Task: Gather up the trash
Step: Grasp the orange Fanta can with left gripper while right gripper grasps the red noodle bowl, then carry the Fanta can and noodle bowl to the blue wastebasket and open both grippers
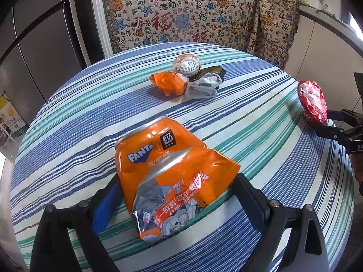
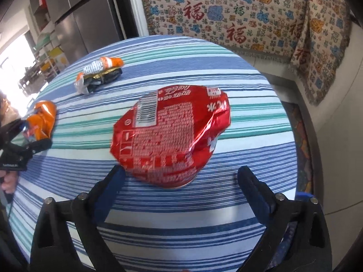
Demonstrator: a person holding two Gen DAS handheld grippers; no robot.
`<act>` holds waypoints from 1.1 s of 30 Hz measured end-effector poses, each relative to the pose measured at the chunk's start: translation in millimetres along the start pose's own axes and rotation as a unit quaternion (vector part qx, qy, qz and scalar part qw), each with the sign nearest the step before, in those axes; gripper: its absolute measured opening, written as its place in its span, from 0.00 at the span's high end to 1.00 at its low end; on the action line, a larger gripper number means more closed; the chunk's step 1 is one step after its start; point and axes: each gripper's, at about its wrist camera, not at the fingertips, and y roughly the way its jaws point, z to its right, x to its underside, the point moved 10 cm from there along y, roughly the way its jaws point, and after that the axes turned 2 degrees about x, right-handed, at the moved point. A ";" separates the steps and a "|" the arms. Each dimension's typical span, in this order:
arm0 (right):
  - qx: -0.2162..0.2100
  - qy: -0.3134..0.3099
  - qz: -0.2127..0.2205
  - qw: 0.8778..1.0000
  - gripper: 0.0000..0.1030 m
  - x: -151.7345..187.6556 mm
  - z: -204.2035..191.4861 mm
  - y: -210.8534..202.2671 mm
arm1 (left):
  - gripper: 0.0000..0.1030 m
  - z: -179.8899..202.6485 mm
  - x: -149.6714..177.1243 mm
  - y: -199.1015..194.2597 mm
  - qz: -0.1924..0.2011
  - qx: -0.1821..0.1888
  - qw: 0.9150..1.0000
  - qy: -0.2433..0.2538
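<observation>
While the left gripper (image 1: 174,195) has its jaws clamped on the crushed Fanta can (image 1: 168,176) at lower centre, the right gripper (image 2: 181,176) spreads its jaws wide behind a red wrapper (image 2: 170,136) on the striped table (image 2: 204,215).

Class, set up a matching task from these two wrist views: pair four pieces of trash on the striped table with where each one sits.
Things:
1. crushed orange Fanta can
2. red foil snack packet
3. crumpled grey-white wrapper
4. round white printed paper ball

Places:
A. far end of the central pile
B. between the left gripper jaws
C. just ahead of the open right gripper
D. near side of the central pile

Pairs: 1-B, 2-C, 3-D, 4-A
</observation>
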 end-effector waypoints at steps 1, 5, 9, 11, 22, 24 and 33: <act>0.005 -0.010 0.002 1.000 0.03 -0.9 -0.7 2.2 | 0.06 1.9 -1.0 0.3 0.000 -0.001 1.000 0.000; 0.026 -0.034 0.035 0.998 0.01 -14.4 -5.3 3.4 | 0.06 1.8 -1.9 0.7 0.000 0.000 1.000 0.000; 0.005 -0.008 0.051 0.999 0.27 -23.2 -7.0 1.9 | 0.06 1.7 -1.8 0.4 0.000 -0.001 1.000 -0.001; 0.000 0.005 0.055 0.998 0.27 -26.2 -6.2 1.5 | 0.06 1.9 -1.7 0.4 0.000 -0.001 1.000 -0.001; -0.018 0.012 0.060 0.998 0.27 -18.4 -9.6 -35.3 | 0.06 46.4 -8.1 -9.0 0.012 0.026 1.000 0.012; -0.020 0.015 0.061 0.998 0.27 -15.7 -6.9 -42.1 | 0.06 61.4 -12.9 -11.1 0.014 0.034 0.999 0.018; -0.012 0.034 0.068 0.997 0.27 1.2 17.4 -65.1 | 0.06 117.7 -38.7 -14.5 0.025 0.053 0.997 0.047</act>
